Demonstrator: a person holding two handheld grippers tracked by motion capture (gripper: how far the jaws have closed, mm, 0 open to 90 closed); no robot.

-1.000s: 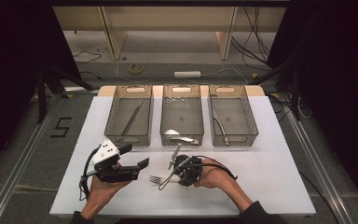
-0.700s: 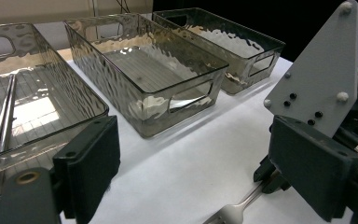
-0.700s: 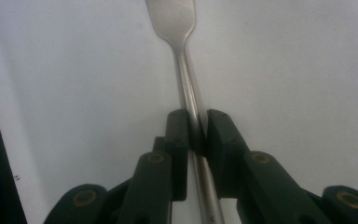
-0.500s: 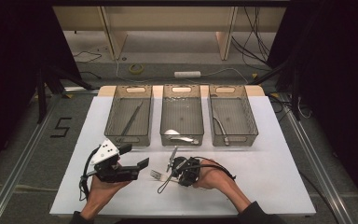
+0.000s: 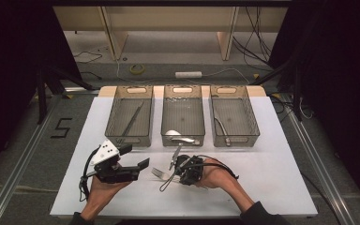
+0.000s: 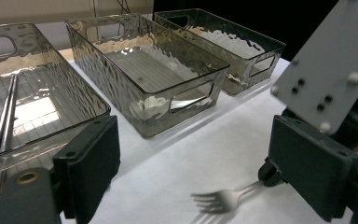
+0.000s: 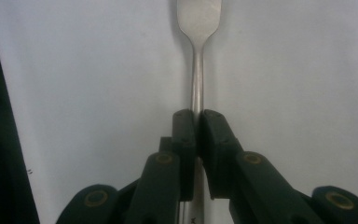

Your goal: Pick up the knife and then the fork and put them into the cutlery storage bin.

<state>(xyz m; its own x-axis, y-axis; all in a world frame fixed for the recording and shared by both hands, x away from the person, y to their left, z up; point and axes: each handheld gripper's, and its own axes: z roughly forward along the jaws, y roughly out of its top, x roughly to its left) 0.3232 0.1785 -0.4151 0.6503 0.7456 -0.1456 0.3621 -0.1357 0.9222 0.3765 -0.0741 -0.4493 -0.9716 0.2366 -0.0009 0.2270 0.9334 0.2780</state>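
I see a dark room with a white table [image 5: 262, 178] and three clear bins [image 5: 183, 115] in a row at its far side. The left bin [image 5: 129, 117] holds long thin utensils, the middle one a spoon [image 5: 177, 137], the right one [image 5: 234, 115] what looks like a knife.

Nearer to me, both hands sit low on the table. My left gripper [image 5: 138, 157] hangs just above the surface, jaws wide and empty, pointed toward the fork.

The change is on the right: over the last second my right gripper [image 5: 174, 174] has been closing, and its pads [image 7: 186, 135] now pinch the handle of the fork [image 7: 196, 79]. A second ago the jaws stood wider around that handle. The fork lies on the table between the two grippers, tines toward the left one [image 6: 214, 203], in front of the middle bin.

I take it the grasp is made, so the lift can start. Which bin takes forks I cannot tell. The grip is thin, so the fork may swivel.
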